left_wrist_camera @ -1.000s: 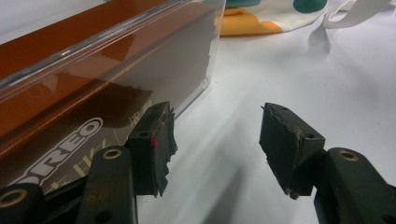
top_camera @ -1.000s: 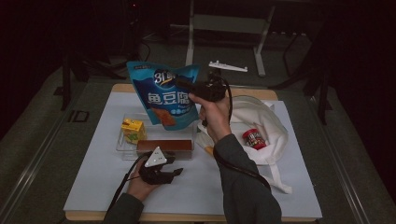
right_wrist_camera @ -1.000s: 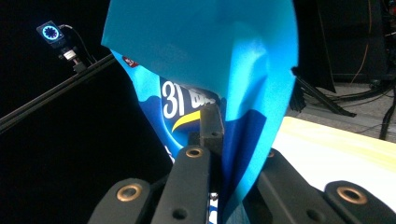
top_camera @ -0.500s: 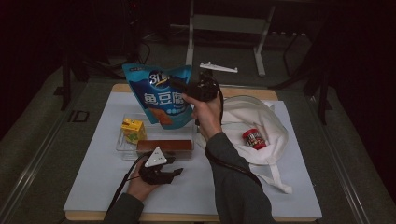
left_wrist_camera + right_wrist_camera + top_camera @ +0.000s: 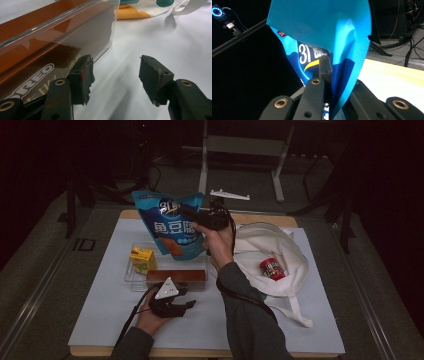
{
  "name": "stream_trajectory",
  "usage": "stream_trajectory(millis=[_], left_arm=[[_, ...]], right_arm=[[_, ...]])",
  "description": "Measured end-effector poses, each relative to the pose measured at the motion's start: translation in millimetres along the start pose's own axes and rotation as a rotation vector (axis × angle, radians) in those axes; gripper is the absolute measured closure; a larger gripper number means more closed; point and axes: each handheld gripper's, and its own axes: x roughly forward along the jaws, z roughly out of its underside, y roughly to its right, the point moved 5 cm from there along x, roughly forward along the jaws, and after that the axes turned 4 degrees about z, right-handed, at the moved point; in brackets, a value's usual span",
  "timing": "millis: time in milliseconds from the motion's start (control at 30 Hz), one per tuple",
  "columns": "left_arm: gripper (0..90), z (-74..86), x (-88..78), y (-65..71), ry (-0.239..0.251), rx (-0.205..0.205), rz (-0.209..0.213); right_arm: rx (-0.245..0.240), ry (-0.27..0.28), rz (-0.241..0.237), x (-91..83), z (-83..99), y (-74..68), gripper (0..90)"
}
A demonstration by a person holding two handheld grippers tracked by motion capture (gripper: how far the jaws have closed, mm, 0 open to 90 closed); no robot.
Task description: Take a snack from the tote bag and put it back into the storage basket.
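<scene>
Glossy blue plastic snack bag, clear smooth plastic tray, soft white cloth bag, matt white table cover.

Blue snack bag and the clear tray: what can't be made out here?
- Blue snack bag: high view, its lower right edge is hidden by the right gripper; in the right gripper view the bag is cut off by the top edge.
- Clear tray: high view, too dim to tell whether the bag touches it.
- Brown box: left gripper view, cut off at the left edge.
- Red can: label too small to read.

Lab: dark rm, metal stand, cables.
</scene>
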Motion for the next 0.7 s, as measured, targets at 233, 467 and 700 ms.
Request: stream_trajectory(millis=[233, 467, 700], left_arm=[[43.7, 0.0, 0.0, 0.2, -0.001, 0.003, 0.000], [43.7, 0.1, -0.2, 0.4, -0.001, 0.007, -0.001], [43.8, 0.0, -0.7, 0.9, 0.007, 0.009, -0.002]], right_arm=[[0.017, -0.003, 0.006, 7.2, 5.1, 3.9, 89.9], [0.034, -0.010, 0.012, 14.9, 11.1, 6.2, 89.9], [0.037, -0.026, 0.016, 22.7, 20.4, 9.6, 89.9]])
